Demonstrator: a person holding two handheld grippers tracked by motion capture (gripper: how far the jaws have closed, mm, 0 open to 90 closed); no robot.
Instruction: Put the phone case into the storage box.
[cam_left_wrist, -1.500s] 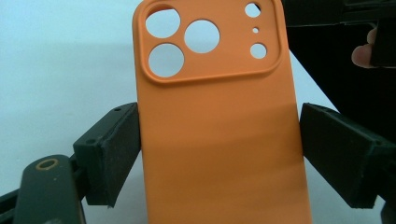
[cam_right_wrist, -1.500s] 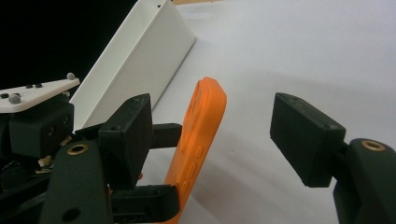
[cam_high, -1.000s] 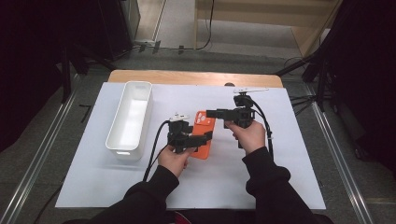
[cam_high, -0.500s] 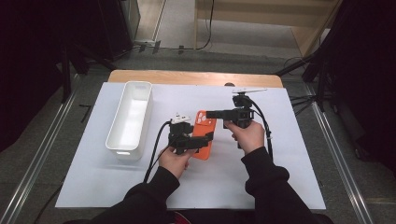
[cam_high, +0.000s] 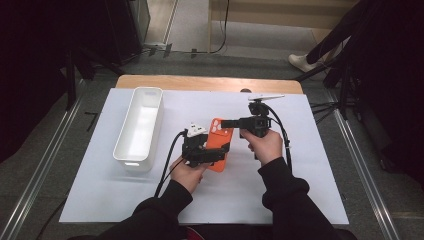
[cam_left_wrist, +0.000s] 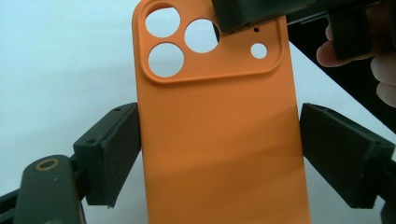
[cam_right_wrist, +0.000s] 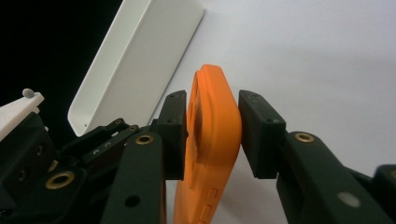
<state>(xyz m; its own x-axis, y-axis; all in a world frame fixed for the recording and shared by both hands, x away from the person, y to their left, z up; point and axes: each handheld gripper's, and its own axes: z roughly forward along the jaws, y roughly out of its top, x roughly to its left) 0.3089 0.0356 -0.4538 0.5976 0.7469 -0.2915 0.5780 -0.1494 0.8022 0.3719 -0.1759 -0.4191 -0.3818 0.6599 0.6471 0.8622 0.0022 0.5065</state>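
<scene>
An orange phone case (cam_high: 217, 142) with round camera holes is held just above the white sheet. My left gripper (cam_high: 222, 149) comes from the left and is shut across the case's width; in the left gripper view both pads (cam_left_wrist: 112, 149) press the long edges of the case (cam_left_wrist: 219, 140). My right gripper (cam_high: 225, 123) reaches in from the right at the camera end. Its jaws have just been closing, and in the right gripper view its pads (cam_right_wrist: 257, 135) now sit against the front and back of the case (cam_right_wrist: 212, 121).
A long white tray (cam_high: 142, 125) stands empty to the left of the hands, also visible in the right gripper view (cam_right_wrist: 135, 51). A white sheet (cam_high: 300, 190) covers the wooden table (cam_high: 200, 82). Cables trail from both grippers toward the person.
The right gripper's jaws have drawn together onto the camera end of the case. Both hands have stayed almost where they were.
</scene>
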